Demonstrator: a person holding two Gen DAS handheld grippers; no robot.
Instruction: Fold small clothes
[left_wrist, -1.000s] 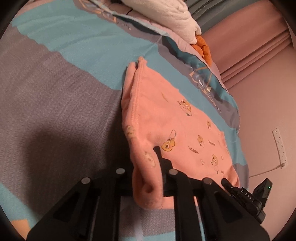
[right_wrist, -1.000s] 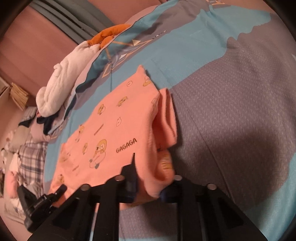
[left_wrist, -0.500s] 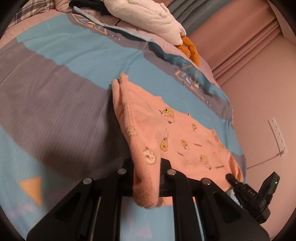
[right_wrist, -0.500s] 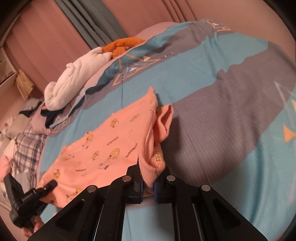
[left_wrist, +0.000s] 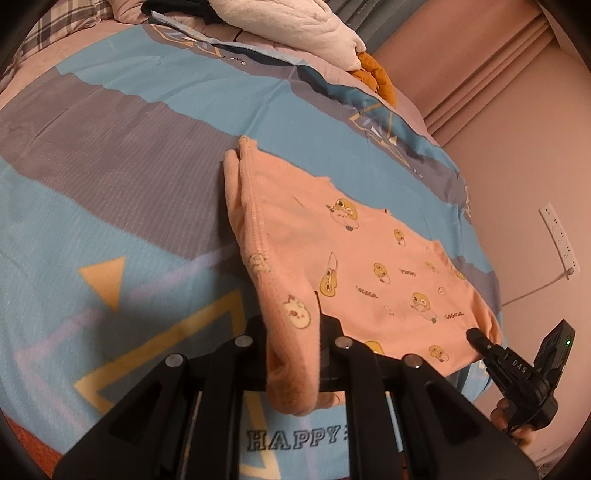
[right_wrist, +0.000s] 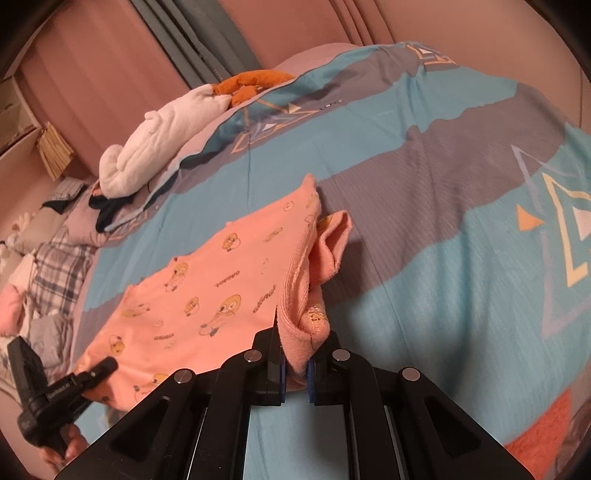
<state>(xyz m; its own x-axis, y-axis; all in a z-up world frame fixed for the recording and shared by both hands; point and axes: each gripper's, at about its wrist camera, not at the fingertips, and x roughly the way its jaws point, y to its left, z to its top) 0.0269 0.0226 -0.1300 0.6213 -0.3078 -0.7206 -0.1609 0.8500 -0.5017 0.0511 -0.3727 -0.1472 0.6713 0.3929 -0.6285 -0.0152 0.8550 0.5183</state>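
A small peach garment (left_wrist: 354, 258) with yellow cartoon prints hangs stretched between my two grippers above the bed; it also shows in the right wrist view (right_wrist: 221, 280). My left gripper (left_wrist: 293, 354) is shut on one corner of it, with a fold of cloth bunched between the fingers. My right gripper (right_wrist: 295, 365) is shut on the opposite corner, a loose flap (right_wrist: 332, 243) drooping beside it. Each gripper appears in the other's view: the right one (left_wrist: 517, 373) and the left one (right_wrist: 55, 398).
The blue and grey bedspread (left_wrist: 110, 166) lies below, also seen in the right wrist view (right_wrist: 443, 184). A white blanket (right_wrist: 155, 147) and an orange plush (right_wrist: 251, 83) sit at the far edge. Plaid bedding (right_wrist: 55, 273) lies left. A wall socket (left_wrist: 557, 236) is right.
Both grippers have lifted and drawn back with the garment, raising it off the bedspread and stretching it flatter between them. More of the bed shows below.
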